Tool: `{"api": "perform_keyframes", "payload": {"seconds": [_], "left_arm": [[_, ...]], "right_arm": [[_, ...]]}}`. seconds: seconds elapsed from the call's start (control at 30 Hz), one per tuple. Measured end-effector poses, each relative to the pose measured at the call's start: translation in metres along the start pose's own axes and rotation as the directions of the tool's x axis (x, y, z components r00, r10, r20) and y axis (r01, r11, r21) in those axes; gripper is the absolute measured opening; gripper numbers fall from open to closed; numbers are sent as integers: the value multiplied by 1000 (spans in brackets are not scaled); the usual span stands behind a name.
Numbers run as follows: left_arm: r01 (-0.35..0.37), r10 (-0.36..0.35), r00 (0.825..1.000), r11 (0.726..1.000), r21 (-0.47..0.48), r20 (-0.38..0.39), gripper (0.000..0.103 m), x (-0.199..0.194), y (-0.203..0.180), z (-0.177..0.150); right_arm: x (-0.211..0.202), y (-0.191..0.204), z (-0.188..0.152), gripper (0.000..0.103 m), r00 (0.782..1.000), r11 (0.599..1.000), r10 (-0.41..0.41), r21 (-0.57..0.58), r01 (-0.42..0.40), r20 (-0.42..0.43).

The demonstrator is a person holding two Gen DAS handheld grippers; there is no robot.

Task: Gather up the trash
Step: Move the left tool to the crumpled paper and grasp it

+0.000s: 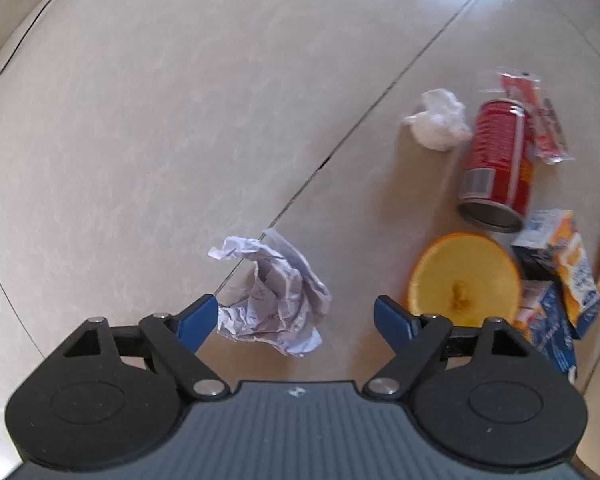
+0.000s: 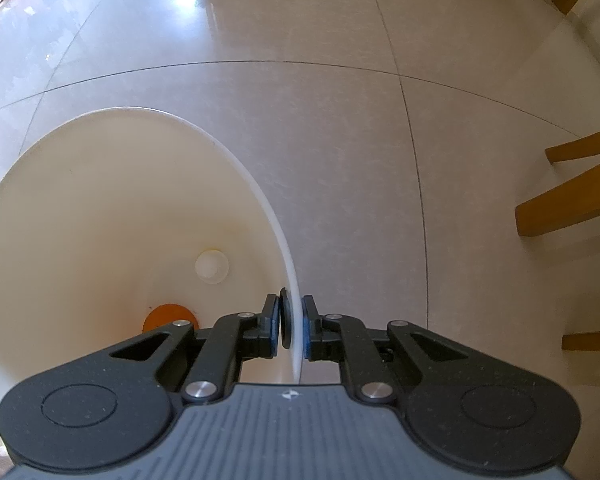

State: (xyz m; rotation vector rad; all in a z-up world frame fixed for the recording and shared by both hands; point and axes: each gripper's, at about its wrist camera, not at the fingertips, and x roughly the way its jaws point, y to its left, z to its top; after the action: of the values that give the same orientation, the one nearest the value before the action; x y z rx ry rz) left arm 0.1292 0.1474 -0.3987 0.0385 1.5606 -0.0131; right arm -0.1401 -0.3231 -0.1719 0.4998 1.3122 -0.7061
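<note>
Pick-up step. Left gripper (image 1: 296, 320) spread, crumpled paper (image 1: 272, 292) on the floor between its jaws — touching one pad, ungripped. Next: close squarely, lift (light stuff). Right gripper (image 2: 291, 326) pinches the white bin (image 2: 260, 200) rim.

Both views: bright daylight w/ strong fisheye curvature, tile seams bowed near edges. Window glare on glossy beige tiled floor (image 1: 180, 120) at top right in left view, top centre in right. Red drink can (image 1: 498, 160) and neighbouring litter slightly motion-blurred; soft shadows. White plastic bin (image 2: 80, 200) interior evenly lit.
</note>
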Motion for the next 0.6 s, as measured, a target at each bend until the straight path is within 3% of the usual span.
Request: {"api": "perform_keyframes", "payload": {"seconds": [0.3, 0.6], "left_arm": [[-22, 22, 1000, 1000, -4, 21, 74, 18, 3, -4], [-44, 44, 998, 999, -5, 44, 58, 22, 3, -8]], "right_arm": [[0, 2, 3, 14, 1000, 1000, -9, 1, 9, -9], [0, 5, 7, 14, 1000, 1000, -16, 4, 16, -11]]}}
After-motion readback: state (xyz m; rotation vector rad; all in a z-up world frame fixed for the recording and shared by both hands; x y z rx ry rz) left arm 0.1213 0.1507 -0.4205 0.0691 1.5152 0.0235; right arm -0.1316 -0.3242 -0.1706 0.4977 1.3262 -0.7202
